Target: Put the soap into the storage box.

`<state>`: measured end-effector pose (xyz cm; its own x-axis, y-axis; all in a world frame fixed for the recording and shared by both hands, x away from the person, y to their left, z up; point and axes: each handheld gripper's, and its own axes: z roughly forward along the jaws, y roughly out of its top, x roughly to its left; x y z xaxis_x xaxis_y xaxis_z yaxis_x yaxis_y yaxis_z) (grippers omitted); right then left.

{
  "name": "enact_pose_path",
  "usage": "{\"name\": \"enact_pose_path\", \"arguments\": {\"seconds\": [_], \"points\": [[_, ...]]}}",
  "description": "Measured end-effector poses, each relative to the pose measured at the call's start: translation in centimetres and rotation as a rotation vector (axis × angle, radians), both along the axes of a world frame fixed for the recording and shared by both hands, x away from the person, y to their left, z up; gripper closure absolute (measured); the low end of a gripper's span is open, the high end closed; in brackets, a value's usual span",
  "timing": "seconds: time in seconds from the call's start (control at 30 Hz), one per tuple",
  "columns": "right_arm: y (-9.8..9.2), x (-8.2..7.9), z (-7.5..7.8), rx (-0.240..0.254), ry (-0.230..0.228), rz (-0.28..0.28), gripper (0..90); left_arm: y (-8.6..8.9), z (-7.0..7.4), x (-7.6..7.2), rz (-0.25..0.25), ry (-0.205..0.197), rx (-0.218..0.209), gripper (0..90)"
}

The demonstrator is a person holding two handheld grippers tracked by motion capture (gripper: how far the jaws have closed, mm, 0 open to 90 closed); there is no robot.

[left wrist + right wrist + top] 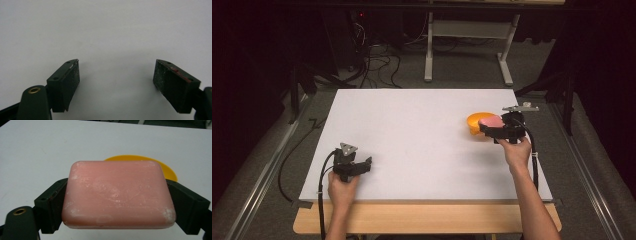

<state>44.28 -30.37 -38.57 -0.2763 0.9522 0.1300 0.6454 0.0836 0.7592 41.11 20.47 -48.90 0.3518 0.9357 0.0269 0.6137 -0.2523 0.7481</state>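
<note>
A pink bar of soap is clamped flat between the two black jaws of my right gripper. In the high view the right gripper holds the soap just over an orange bowl at the right side of the white table. The bowl's rim peeks out behind the soap. My left gripper rests low over the table's front left, its jaws wide apart. Between the left gripper's pads there is bare white surface.
The white tabletop lies on a wooden board whose front edge shows below it. Beyond the far edge are a desk's white legs and a tangle of cables on the floor. Metal rails run along both sides.
</note>
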Motion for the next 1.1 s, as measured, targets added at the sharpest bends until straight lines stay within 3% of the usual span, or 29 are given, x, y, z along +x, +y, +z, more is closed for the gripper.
{"name": "enact_pose_path", "arguments": {"seconds": [1.1], "points": [[1.4,6.0,-1.8,-0.066,0.080,-0.092,13.9,0.0,0.0,0.0,0.000,0.002,-0.002,21.4]]}}
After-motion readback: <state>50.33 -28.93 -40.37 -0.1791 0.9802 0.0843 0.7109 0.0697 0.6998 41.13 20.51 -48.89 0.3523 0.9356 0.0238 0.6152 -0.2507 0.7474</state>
